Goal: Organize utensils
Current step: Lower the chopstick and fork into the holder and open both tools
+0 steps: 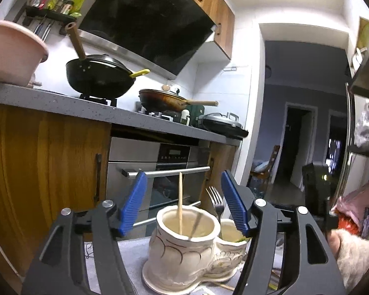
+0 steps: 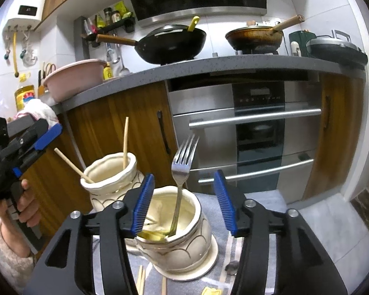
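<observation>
Right wrist: right gripper (image 2: 184, 201) spread, empty; fork (image 2: 182, 172) upright in holder (image 2: 184, 253) | left gripper (image 1: 184, 204) spread, empty

Utensil holder (image 2: 174, 241): showing cream glaze, thin dark scallop lines
Fork (image 2: 183, 169): gleaming silver
Chopstick (image 1: 180, 204): showing pale tan
Gripper pads (image 2: 142, 204): showing ribbed blue
Cloth (image 2: 258, 204): showing grey
Wok (image 2: 172, 44): showing black

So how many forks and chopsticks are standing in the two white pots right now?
Fork: 1, in the nearer ceramic pot.
Chopsticks: 2, in the farther ceramic pot.
Total: 3 utensils standing in pots.
</observation>
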`<state>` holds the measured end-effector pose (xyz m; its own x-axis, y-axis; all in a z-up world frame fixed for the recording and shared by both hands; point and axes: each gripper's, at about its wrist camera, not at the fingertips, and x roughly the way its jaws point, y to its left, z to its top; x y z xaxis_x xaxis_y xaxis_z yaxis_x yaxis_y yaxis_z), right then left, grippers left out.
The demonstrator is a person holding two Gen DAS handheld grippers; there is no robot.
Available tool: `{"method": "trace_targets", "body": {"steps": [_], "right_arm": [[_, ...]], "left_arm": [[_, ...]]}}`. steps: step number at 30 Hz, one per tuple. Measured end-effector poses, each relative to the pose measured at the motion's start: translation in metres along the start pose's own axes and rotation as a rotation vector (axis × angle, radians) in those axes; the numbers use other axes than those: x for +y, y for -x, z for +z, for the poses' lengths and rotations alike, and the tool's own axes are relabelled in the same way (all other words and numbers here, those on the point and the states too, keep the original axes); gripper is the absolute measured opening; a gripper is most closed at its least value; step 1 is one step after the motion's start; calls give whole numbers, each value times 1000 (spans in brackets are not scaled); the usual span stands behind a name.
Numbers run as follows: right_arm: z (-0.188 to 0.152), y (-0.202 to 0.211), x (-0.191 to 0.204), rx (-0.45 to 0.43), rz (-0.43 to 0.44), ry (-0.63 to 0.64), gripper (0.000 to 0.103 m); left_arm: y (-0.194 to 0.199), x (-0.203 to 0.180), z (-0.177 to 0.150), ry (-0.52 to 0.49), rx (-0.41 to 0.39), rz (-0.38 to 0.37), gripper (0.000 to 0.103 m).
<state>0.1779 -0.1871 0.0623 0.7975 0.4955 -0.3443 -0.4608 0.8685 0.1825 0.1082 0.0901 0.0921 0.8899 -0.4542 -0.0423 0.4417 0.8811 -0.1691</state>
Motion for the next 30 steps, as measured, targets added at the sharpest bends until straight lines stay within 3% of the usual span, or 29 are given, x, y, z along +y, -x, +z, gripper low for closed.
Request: {"method": "trace_targets", "body": {"steps": [7, 11, 13, 17, 22, 30], "right_arm": [[0, 3, 0, -4, 1, -4, 60], [-1, 7, -1, -5, -5, -6, 60], [-4, 11, -2, -5, -11, -11, 61], [-11, 20, -2, -9, -29, -19, 63], [-26, 42, -10, -10, -68, -34, 66], [-54, 74, -37, 22, -151, -100, 72]], "left_arm": [[-19, -7, -20, -99, 88, 90, 63], [-29, 4, -25, -64, 111, 186, 63], [-30, 6, -26, -70, 108, 256, 62], [-21, 5, -23, -61, 58, 314, 62], [-4, -3, -23, -45, 49, 285, 62], [24, -39, -42, -69, 144, 245, 62]]}}
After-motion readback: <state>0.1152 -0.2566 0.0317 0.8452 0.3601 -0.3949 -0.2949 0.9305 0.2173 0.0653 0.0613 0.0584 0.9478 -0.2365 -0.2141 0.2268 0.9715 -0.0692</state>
